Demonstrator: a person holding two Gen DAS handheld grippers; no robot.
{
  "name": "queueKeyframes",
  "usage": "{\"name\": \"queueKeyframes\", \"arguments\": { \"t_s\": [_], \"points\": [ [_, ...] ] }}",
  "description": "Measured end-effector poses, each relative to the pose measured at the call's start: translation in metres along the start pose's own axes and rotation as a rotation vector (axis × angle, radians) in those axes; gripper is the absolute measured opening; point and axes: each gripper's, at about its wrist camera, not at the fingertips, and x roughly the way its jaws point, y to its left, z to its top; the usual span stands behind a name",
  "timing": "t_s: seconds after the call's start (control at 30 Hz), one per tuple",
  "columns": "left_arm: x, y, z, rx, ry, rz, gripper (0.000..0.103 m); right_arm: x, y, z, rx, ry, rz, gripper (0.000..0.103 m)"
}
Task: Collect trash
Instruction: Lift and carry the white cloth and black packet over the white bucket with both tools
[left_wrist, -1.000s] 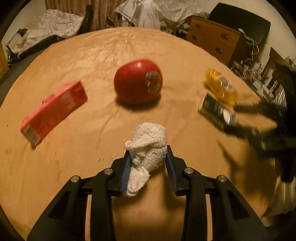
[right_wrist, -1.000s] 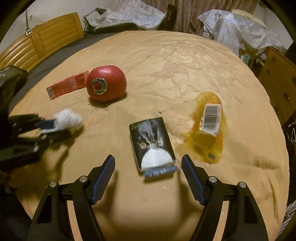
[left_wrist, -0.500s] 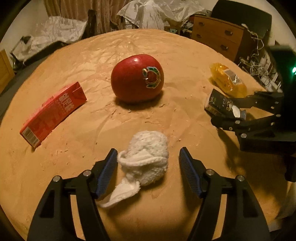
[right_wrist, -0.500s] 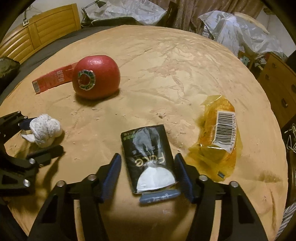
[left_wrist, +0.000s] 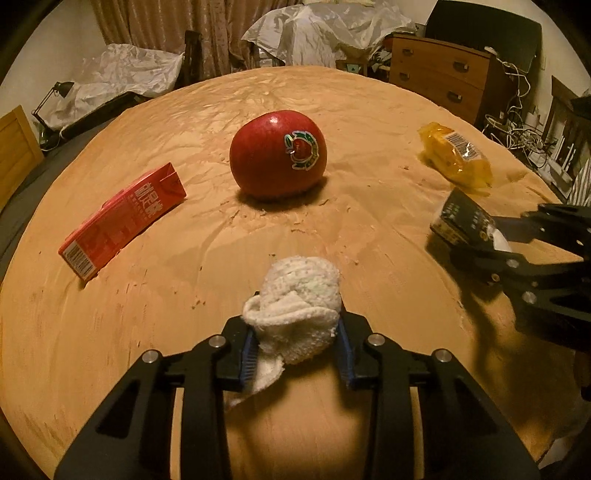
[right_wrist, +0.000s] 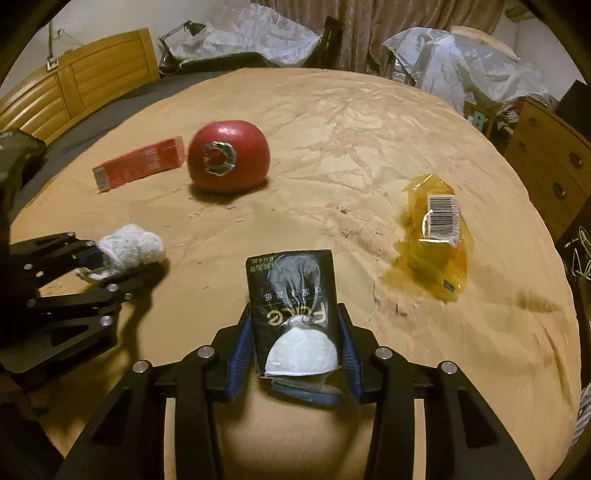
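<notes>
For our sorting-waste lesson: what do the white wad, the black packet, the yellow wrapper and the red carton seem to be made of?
White wad: soft paper towel or cloth, matt, nubbly surface; which one is unclear.
Black packet: thin glossy plastic film, with white tissue showing at its torn end.
Yellow wrapper: see-through crinkled plastic with shiny creases.
Red carton: printed card, seemingly coated, with sharp folded edges.

Red apple (left_wrist: 277, 154) on round table (left_wrist: 369, 96)

Black skeletal fingers (left_wrist: 236, 354), blue ribbed pads, silver screws.
</notes>
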Motion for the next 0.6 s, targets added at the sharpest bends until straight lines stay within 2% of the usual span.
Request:
{"name": "queueKeyframes", "arguments": {
  "t_s": [0.27, 0.6],
  "points": [
    [-0.033, 0.0, -0.007, -0.032, -0.056, -0.001, 0.033, -0.051, 0.02, -0.018, 0.031, -0.08, 0.009, 0.044],
    [-0.109, 0.006, -0.018, -0.104, -0.198, 0.051, 0.033, -0.124, 0.05, -0.044, 0.08, -0.217, 0.005, 0.044]
  ]
}}
